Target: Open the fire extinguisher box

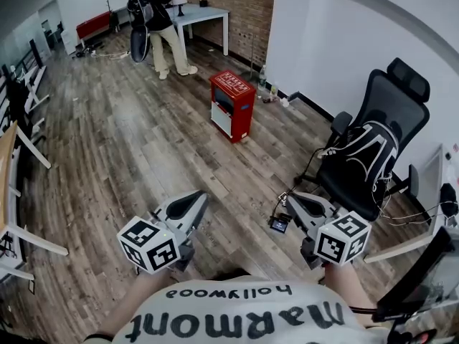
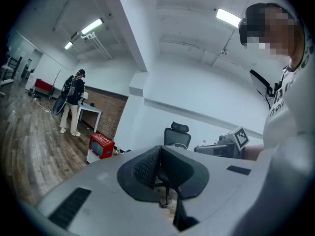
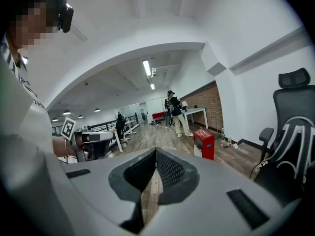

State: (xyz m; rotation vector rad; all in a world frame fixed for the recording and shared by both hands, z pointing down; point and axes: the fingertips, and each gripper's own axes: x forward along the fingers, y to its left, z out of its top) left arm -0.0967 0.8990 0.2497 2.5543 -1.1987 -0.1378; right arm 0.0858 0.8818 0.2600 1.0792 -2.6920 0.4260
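— So, what are those 2 grabbers doing right now?

— Not much. The left gripper point(image 1: 195, 201) is held out level in front of the person. Its 2 jaws are pressed tight together with nothing between them. The right gripper point(image 1: 295, 201) tips down a little, and its jaws are closed on nothing too. Both hang in the air and touch nothing.

— And the thing they have to open?

— Look past them. Off to the right is a black office chair point(image 1: 366, 156). Farther away, across the wooden floor point(image 1: 129, 149), the fire extinguisher box point(image 1: 232, 104) stands upright near the white wall point(image 1: 315, 41). It is well apart from both grippers, and it looks shut.

— Will it be hard to open?

— I think it is a hard box, maybe metal, so it will not bend or squash. The red paint looks smooth, so the jaws could slip on it. It is likely heavy. That would help, because it should stay put when someone pulls on it.

— Where would you grab it?

— My guess is the top with the writing lifts up, so I would take its front edge. But the front has a pale panel, and that could be a door instead. I cannot see a handle or a catch from this far. Either way, the jaws must open first.
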